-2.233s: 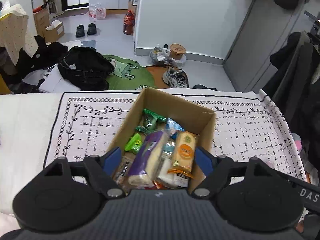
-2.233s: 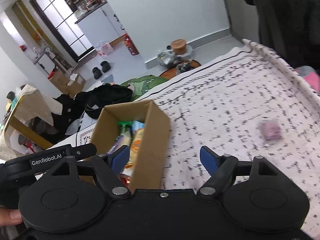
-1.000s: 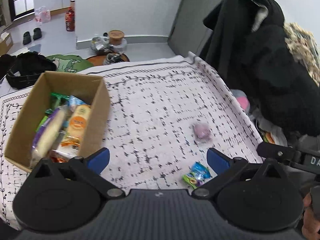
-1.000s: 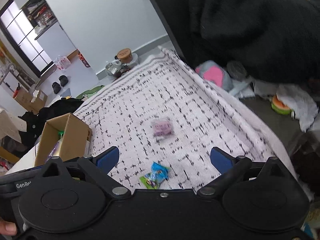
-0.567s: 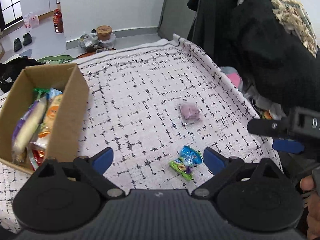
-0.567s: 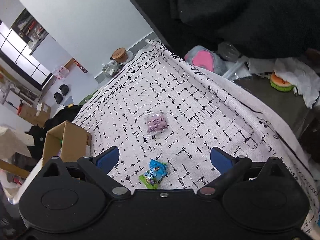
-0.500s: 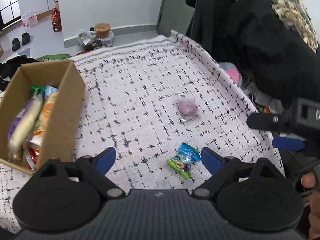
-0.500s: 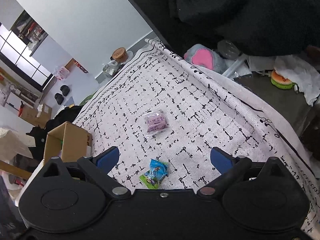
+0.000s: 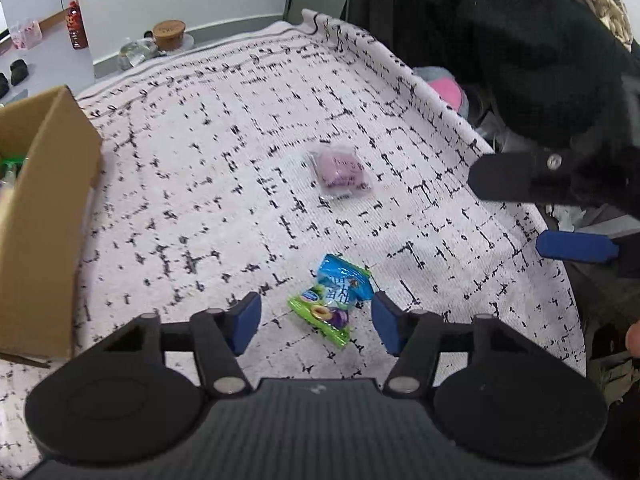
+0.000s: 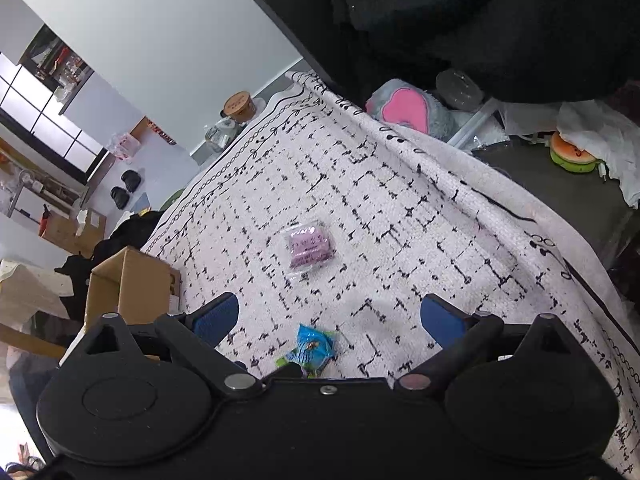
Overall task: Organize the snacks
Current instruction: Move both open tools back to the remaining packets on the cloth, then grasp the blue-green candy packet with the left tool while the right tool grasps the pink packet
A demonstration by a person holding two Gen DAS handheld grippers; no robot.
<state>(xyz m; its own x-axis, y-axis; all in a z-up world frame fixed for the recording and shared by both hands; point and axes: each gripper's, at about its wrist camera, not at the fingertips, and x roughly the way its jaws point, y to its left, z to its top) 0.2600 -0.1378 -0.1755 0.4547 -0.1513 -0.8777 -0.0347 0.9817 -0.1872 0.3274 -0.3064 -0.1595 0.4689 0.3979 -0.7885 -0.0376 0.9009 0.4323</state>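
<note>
The left gripper (image 9: pixel 316 322) points steeply down over a white cloth with a black dash pattern (image 9: pixel 224 184) that covers the bench; its blue-padded fingers (image 9: pixel 246 320) stand on either side of a blue-and-green snack packet (image 9: pixel 334 300) lying flat on the cloth, and the jaws have just been closing, with the packet between them but a visible gap on each side, so the pads do not yet press on it. A second item, a pink snack in a clear wrapper (image 9: pixel 340 172), lies flat farther out on the cloth, well apart from the first packet and not touched by either gripper. A cardboard box (image 9: pixel 44 208) stands on the cloth at the left edge of the left wrist view, its top open, with green packaging visible inside at the frame edge. The right gripper (image 10: pixel 328 318) is held above the same cloth with its fingers (image 10: pixel 440 318) spread wide and nothing between them; the blue-and-green packet (image 10: pixel 312 346) appears low in its view, just ahead of the gripper body, and the pink snack (image 10: pixel 310 248) lies beyond it. In the left wrist view the right gripper's blue finger (image 9: pixel 576 246) projects in from the right edge, over the cloth border. Dark clothing (image 9: pixel 500 40) hangs beyond the far right side of the bench
</note>
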